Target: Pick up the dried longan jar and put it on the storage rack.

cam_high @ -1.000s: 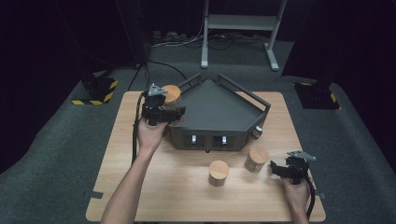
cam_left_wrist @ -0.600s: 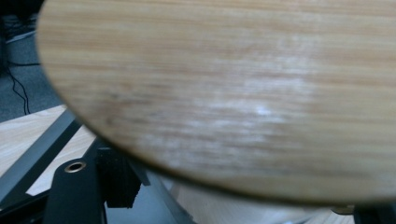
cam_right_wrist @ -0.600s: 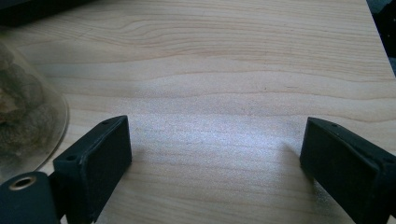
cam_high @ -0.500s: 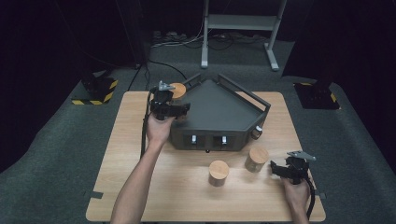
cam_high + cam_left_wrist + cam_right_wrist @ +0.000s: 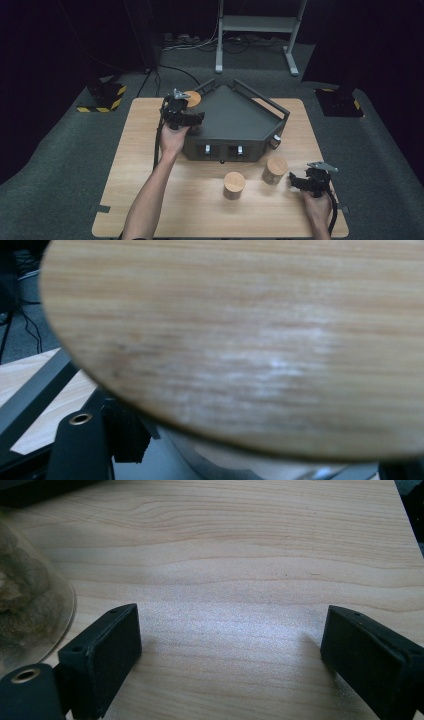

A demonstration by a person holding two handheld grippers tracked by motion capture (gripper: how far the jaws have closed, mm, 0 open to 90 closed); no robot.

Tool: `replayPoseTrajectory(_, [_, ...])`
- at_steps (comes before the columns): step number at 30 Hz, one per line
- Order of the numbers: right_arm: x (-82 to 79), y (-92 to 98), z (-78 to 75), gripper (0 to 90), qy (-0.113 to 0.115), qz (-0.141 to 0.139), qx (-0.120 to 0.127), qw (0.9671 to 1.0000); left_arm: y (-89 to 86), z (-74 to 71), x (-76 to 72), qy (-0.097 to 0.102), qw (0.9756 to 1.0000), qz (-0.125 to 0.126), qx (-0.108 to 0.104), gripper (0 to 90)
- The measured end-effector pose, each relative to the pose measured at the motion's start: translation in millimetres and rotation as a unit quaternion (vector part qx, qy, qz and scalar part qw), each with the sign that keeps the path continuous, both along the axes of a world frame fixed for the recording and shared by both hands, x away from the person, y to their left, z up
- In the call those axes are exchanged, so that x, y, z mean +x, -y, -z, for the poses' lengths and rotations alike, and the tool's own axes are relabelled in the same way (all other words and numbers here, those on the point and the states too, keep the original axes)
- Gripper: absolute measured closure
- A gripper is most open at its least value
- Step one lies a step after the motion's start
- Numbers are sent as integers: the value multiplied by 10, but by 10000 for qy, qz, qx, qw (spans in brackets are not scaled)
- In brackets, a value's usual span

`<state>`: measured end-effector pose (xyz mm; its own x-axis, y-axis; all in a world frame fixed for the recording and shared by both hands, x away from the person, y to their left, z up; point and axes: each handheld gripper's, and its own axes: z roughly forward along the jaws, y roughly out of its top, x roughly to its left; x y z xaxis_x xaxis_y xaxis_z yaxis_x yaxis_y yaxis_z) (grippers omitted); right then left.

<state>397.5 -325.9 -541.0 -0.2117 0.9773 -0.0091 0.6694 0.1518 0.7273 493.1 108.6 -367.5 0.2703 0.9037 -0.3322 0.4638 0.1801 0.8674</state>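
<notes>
Left gripper: jaws clamped on a wooden-lidded jar, pinched at its body just under the lid; in the left gripper view the lid's grain fills the frame, glass visible beneath it. Change noted: over the last second this jar has travelled from the table edge beside the tray toward the rear left corner of the dark tray and dropped lower, so it now hangs at the tray's corner rail; judged as the placing step, with release not yet made. Right gripper: jaws spread with nothing between them, bare tabletop between the pads; it has kept its place at the near right of the table, just beside the nearer jar. Count: jars with wooden lids, three — one held at the tray, two standing on the table in front of it, one central and one to its right. Trays, one. Grippers, two. Table, one. Jars left to move, by this reckoning: two.
</notes>
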Motion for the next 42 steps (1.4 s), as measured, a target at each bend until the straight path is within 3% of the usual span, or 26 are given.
replayPoseTrajectory(18, [0,0,0,89,1,0,0,10000,4,142,42,-18,9999,45,133,259])
replayPoseTrajectory(35, [-5,-3,0,88,-3,-21,6,10000,-10,188,18,150,9999,4,-7,257])
replayPoseTrajectory(42, [-4,-2,0,88,-4,-21,6,10000,-35,206,8,195,9998,1,-82,137])
